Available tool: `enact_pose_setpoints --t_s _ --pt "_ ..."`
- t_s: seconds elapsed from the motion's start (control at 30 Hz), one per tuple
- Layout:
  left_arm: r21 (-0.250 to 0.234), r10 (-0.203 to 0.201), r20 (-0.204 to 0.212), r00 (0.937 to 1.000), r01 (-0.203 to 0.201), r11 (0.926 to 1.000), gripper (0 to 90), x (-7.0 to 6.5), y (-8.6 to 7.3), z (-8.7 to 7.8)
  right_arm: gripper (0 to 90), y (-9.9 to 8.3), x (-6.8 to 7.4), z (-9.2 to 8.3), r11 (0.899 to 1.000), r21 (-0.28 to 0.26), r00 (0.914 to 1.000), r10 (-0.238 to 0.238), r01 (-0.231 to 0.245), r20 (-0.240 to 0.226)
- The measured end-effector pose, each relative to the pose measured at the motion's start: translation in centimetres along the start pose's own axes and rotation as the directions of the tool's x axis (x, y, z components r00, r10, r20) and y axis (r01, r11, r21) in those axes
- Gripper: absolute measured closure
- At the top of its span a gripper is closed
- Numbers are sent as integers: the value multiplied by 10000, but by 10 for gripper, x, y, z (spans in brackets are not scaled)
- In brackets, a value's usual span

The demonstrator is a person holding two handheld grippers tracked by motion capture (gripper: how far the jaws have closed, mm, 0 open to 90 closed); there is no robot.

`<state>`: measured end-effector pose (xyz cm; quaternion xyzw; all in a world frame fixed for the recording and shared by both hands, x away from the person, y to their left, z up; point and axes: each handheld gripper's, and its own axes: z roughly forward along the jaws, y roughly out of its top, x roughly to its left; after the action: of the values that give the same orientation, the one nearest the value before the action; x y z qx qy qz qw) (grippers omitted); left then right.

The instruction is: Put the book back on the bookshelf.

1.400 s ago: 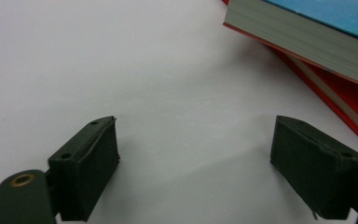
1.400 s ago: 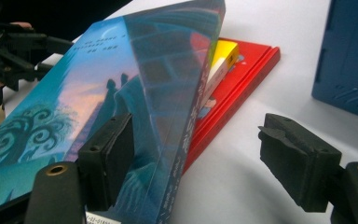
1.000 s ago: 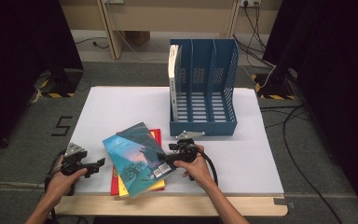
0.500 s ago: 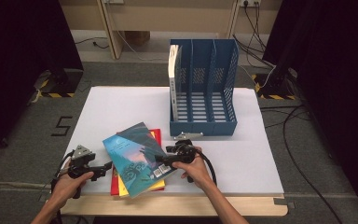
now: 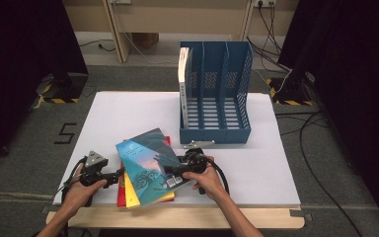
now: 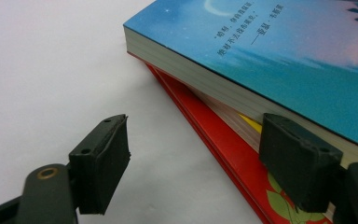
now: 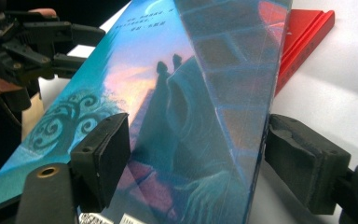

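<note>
1. Teal-blue paperback book with a night-sky cover (image 5: 148, 165) lying on top of a small stack at the near edge of the white desk (image 5: 128, 113), raised on its right side.
2. Beneath it, a yellow book (image 5: 132, 192) and a flat red book (image 5: 122, 197), all slightly fanned.
3. Right hand-held gripper (image 5: 175, 170) clamped on the teal-blue book's right edge, one pad on the cover, the other below.
4. Left hand-held gripper (image 5: 116, 176) at the stack's left edge, jaws just closing yet not pressing: one pad over bare desk, the other against the page edges.
5. Blue plastic three-slot file rack (image 5: 214, 94) at the far middle, well apart from the stack.
6. White upright book (image 5: 183, 69) in the rack's left slot.
</note>
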<state>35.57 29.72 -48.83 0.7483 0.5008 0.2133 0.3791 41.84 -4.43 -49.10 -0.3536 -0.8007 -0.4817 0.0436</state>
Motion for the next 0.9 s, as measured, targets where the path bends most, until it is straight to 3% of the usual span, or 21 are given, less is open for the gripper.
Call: enact_pose_setpoints --t_s 0.07,0.1,0.17,0.3,0.5,0.57,0.63,0.7,0.9 --pt "-18 -26 -20 10000 26 10000 215 0 0 0 249 0 0 -3 10000 -1 10000 87 -87 -9" --pt "7 -2 -14 10000 2 10000 213 1 0 0 270 0 -1 -5 9991 -111 9990 415 -418 -183" --pt "-8 -58 -15 10000 58 10000 205 1 0 1 368 -1 -7 -6 9982 -213 9980 563 -569 -275" --pt "-14 -106 -17 9999 106 9999 190 1 -1 1 351 2 -20 2 9931 -274 9907 1119 -1143 -770" --pt "24 -50 2 10000 50 10000 190 1 -1 1 315 10 -20 12 9955 -144 9936 921 -933 -654" --pt "10 -53 -17 10000 53 10000 188 1 -1 1 326 9 -22 12 9936 -191 9910 1095 -1113 -770" --pt "-8 -11 -73 10000 11 10000 189 0 -1 1 357 6 -26 14 9838 -148 9762 1752 -1785 -1278" --pt "-27 -26 -82 10000 26 10000 194 0 -1 1 360 4 -26 16 9779 -162 9681 2038 -2083 -1459" --pt "52 -100 -67 9999 100 9999 177 2 -2 1 396 9 -14 7 9945 -173 9906 1014 -1034 -918"
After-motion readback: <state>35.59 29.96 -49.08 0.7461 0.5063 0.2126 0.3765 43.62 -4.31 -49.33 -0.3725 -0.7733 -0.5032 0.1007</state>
